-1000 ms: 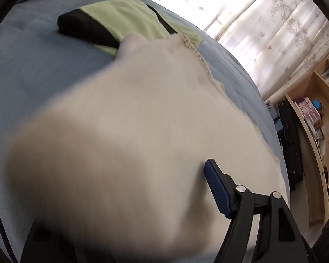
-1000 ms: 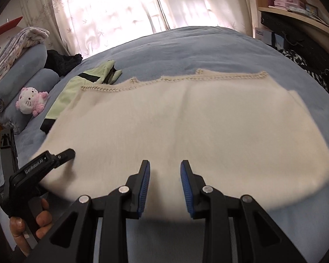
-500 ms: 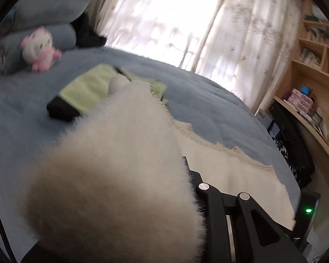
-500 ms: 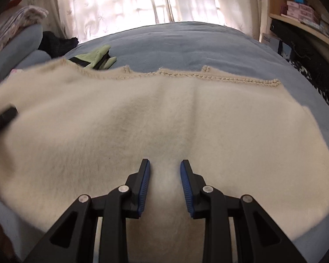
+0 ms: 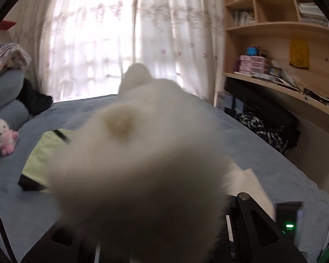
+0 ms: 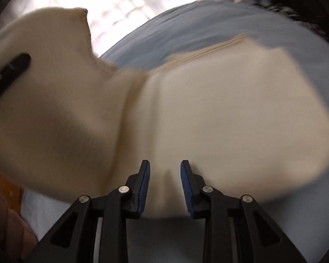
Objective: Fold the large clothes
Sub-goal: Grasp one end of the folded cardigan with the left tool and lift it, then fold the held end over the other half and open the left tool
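Note:
A large cream fleecy garment (image 6: 219, 120) lies spread on the blue bed (image 6: 208, 26). Its left part is lifted off the bed in a raised flap. In the left wrist view that bunched cloth (image 5: 142, 153) fills the middle and hides the fingertips of my left gripper (image 5: 164, 214), which is shut on it. One black finger (image 6: 11, 70) of that gripper shows against the flap in the right wrist view. My right gripper (image 6: 165, 175) hovers over the garment's near edge. Its blue pads stand apart, with a soft crease of cloth below the gap.
A green and black garment (image 5: 39, 160) lies folded further up the bed, near a pink plush toy (image 5: 1, 133) and grey pillows (image 5: 4, 92). A desk and shelves (image 5: 274, 83) line the right side. A person's hand (image 6: 8, 230) shows at lower left.
My left gripper shut on the garment's left side, then rose and rolled, pulling that side up off the bed. The right gripper shifted sideways with its pads unchanged.

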